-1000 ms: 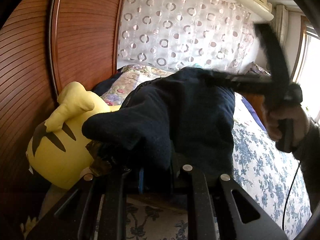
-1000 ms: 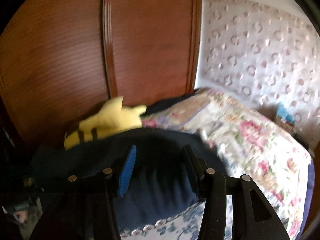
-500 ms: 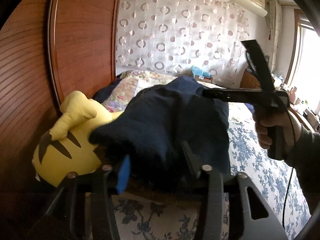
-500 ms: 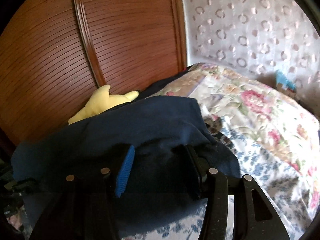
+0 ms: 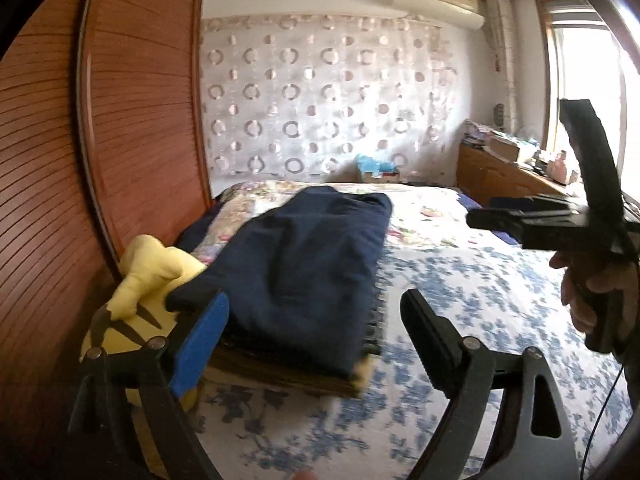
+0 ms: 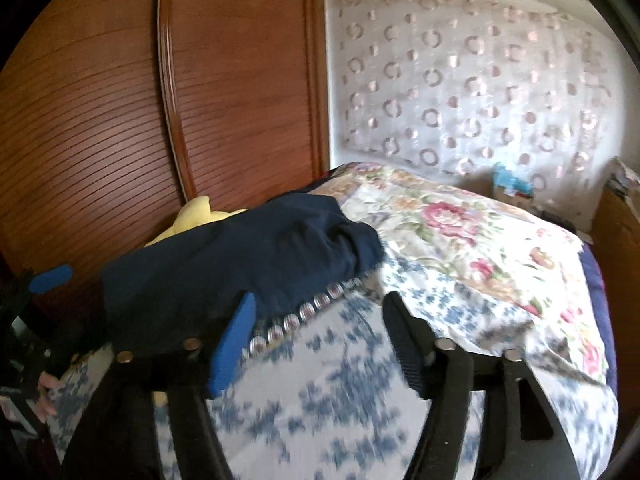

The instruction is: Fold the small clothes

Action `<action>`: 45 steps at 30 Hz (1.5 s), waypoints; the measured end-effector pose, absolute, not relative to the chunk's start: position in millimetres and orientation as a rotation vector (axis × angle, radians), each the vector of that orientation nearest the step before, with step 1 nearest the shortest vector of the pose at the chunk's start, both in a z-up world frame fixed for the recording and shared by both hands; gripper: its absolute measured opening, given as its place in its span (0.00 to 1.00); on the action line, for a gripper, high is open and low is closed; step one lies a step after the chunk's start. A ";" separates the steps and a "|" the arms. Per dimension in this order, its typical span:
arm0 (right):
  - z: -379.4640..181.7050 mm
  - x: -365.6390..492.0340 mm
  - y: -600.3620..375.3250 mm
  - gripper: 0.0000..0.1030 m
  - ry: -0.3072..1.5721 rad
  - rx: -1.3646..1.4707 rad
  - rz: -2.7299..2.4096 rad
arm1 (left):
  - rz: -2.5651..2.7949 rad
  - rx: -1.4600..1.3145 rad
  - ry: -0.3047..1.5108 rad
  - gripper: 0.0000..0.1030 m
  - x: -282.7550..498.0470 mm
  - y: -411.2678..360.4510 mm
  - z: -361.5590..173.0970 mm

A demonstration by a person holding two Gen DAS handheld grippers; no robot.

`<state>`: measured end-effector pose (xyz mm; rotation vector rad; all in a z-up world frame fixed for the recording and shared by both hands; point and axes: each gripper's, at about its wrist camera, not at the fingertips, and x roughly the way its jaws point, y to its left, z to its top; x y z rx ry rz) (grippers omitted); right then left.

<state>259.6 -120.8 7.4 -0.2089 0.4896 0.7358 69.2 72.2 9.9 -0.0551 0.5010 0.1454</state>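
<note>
A folded navy garment [image 5: 308, 264] lies on top of a stack of folded clothes on the bed; it also shows in the right wrist view [image 6: 248, 264]. My left gripper [image 5: 316, 320] is open and empty, just in front of the stack's near edge. My right gripper [image 6: 320, 320] is open and empty, beside the garment's right edge over the blue-flowered sheet. The right gripper also shows from the side in the left wrist view [image 5: 532, 220], held in a hand at the right.
A yellow plush toy [image 5: 148, 280] lies left of the stack against the wooden wardrobe [image 5: 100, 140]. A floral quilt [image 6: 460, 232] covers the far bed. A wooden dresser [image 5: 500, 176] stands by the window. A beaded brown cloth edge [image 6: 304, 316] sticks out under the garment.
Both grippers opened and let go of the navy garment, which now lies flat on the stack. Both have drawn back from it.
</note>
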 end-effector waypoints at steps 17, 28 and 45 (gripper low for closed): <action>9.3 85.4 -205.9 0.75 0.390 -0.053 0.459 | 0.010 -0.014 0.436 0.85 51.0 -5.8 47.1; 1.9 26.4 -201.3 0.75 0.320 -0.014 0.370 | 0.004 -0.028 0.423 0.85 39.1 -19.8 57.1; -5.8 31.1 -202.2 0.75 0.330 -0.008 0.352 | 0.019 -0.031 0.411 0.85 33.0 -22.3 64.2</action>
